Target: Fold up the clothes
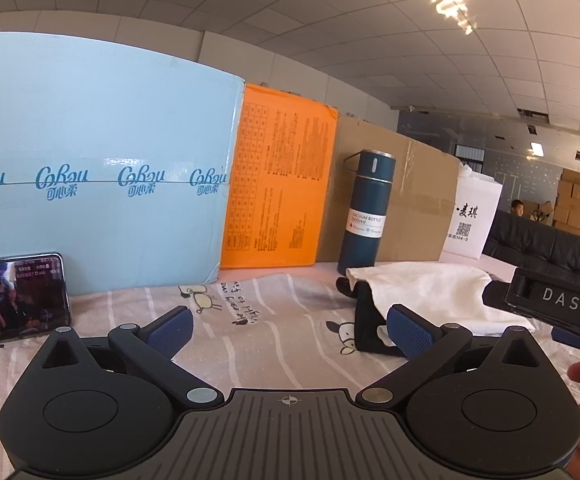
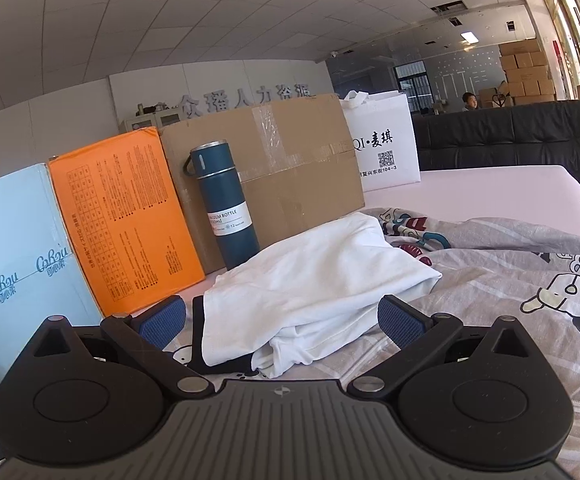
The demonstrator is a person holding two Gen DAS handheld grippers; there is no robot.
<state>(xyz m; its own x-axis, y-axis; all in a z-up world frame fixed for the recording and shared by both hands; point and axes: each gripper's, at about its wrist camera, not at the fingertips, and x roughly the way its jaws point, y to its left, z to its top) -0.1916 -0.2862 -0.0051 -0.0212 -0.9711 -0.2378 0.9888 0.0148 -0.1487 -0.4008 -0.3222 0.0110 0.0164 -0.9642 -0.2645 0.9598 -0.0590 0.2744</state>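
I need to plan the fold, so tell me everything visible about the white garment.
The white garment is soft, plain cloth, loosely bunched in a rumpled heap rather than spread flat. It lies on the patterned sheet, in front of the blue bottle and the cardboard box. A black piece of cloth shows beneath its near edge. Neither gripper touches it.

A table (image 2: 490, 188) carries a printed sheet (image 1: 273, 320); on it lie clothes (image 2: 322, 292), a bottle (image 2: 225, 204), boxes (image 1: 89, 152) and a phone (image 1: 17, 296).
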